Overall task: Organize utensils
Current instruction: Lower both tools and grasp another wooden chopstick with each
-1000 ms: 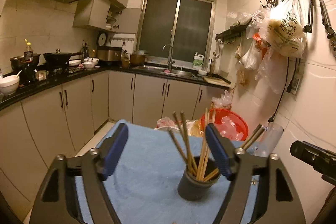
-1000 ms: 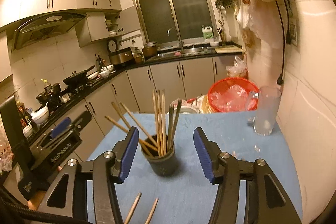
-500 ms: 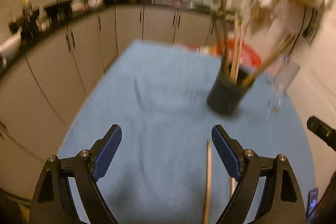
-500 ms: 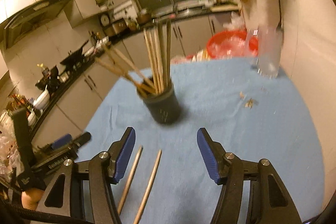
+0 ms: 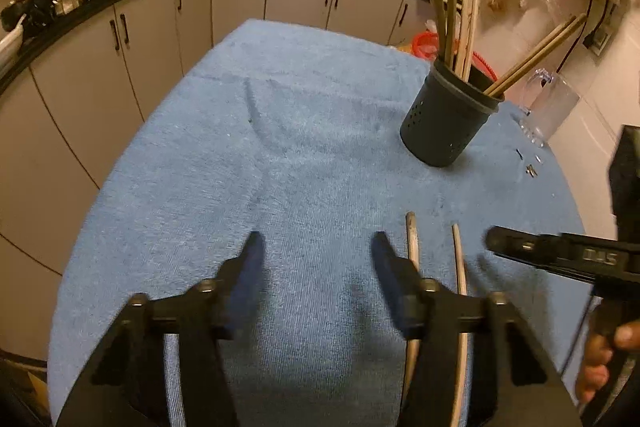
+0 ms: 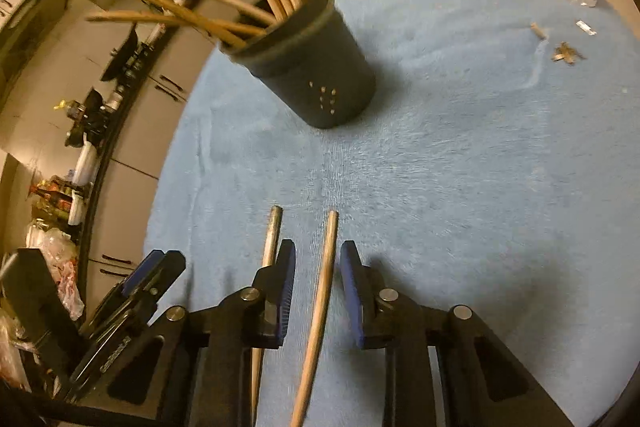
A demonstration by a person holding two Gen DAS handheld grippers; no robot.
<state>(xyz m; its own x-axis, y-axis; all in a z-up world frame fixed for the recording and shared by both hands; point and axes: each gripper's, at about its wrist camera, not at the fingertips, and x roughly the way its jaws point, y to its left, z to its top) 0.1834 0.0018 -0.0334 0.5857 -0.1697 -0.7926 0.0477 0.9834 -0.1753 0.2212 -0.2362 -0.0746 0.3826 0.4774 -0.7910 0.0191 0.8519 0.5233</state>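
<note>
Chopsticks are what you are sorting: two lie loose on the blue towel (image 6: 460,187), and the right-hand chopstick (image 6: 320,291) sits between your right gripper's (image 6: 318,267) blue pads in the lower middle of the right wrist view. The left-hand chopstick (image 6: 269,247) lies just outside the left pad, partly hidden behind that finger. Those jaws are closing, narrow now, but a gap shows on each side of the stick, so nothing is pinched.

Higher in that view stands the dark perforated holder (image 6: 320,67), full of upright and leaning chopsticks, well apart from the loose pair. Small debris (image 6: 566,53) dots the towel at upper right.

Your left gripper (image 5: 316,247) is also closing, its jaws half spread over bare towel; both loose sticks lie to its right.

Half a second ago both grippers stood wider and higher, and the right one framed both sticks ahead of its tips.
</note>
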